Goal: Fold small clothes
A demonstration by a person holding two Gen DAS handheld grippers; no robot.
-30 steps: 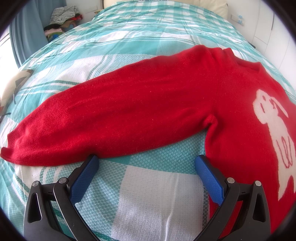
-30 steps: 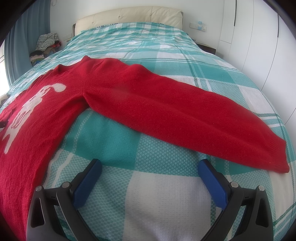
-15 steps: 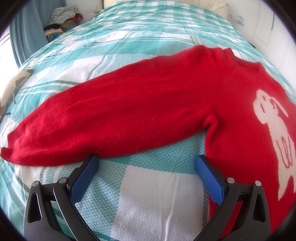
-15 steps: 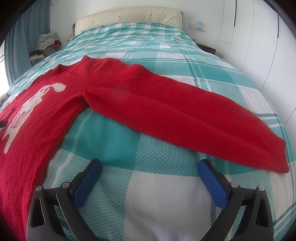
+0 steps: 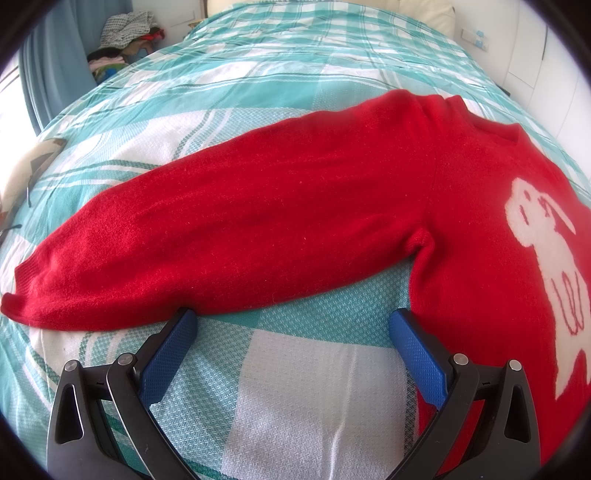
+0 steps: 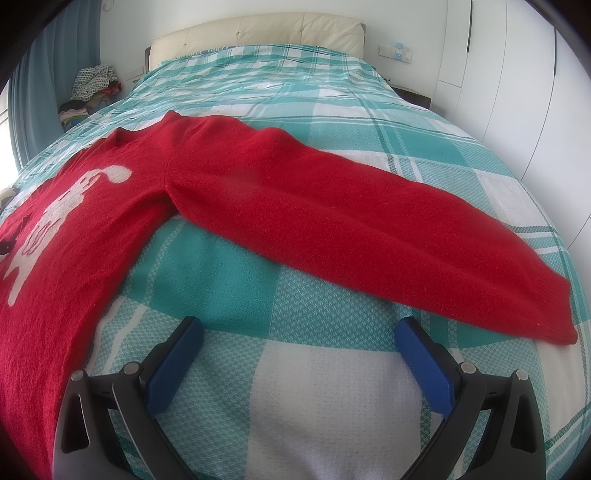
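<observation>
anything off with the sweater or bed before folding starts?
Nothing stands out. The red sweater lies flat, front up on the checked bedspread, both sleeves spread outward. Left gripper and right gripper are open, holding nothing.

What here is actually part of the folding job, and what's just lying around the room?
Part of the job:
red sweater, spread flat on the bed
left tool, open
right tool, open

Just lying about:
pile of clothes beside the bed
headboard
wall socket
</observation>
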